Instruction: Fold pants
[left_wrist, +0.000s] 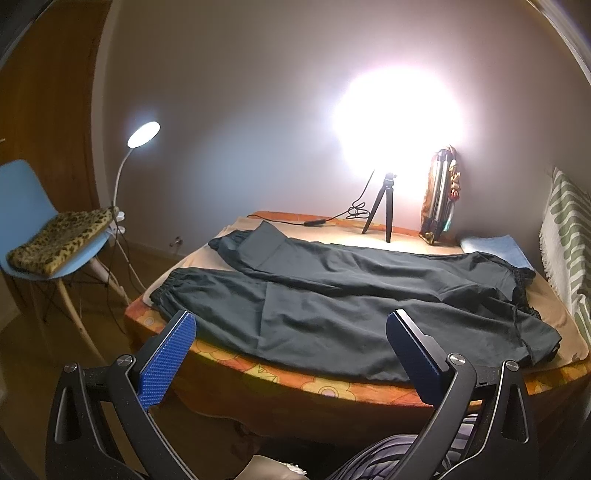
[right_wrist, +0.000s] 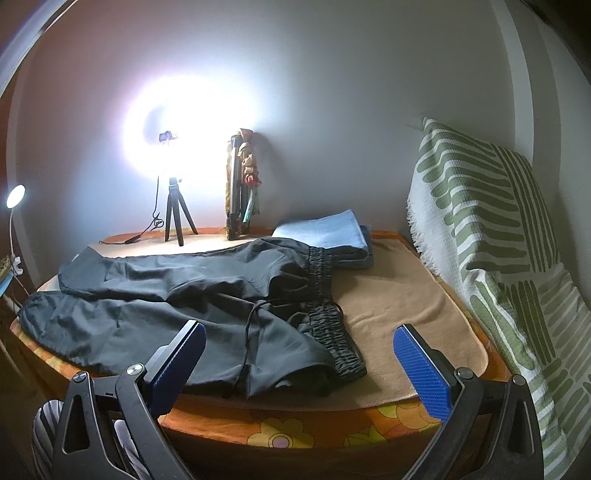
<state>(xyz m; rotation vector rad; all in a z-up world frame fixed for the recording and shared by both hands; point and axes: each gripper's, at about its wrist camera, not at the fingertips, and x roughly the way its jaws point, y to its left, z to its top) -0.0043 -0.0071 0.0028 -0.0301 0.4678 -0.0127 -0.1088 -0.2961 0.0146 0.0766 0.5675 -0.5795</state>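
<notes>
Dark pants lie spread flat on a beige cloth on the table, legs to the left, elastic waistband to the right with a drawstring trailing. The pants also show in the right wrist view. My left gripper is open and empty, hovering at the table's near edge over the near leg. My right gripper is open and empty, hovering at the near edge by the waistband end.
A bright ring light on a small tripod and a folded tripod stand at the back wall. A folded blue towel lies at the back right. A green-striped cover is at the right. A blue chair and lamp stand left.
</notes>
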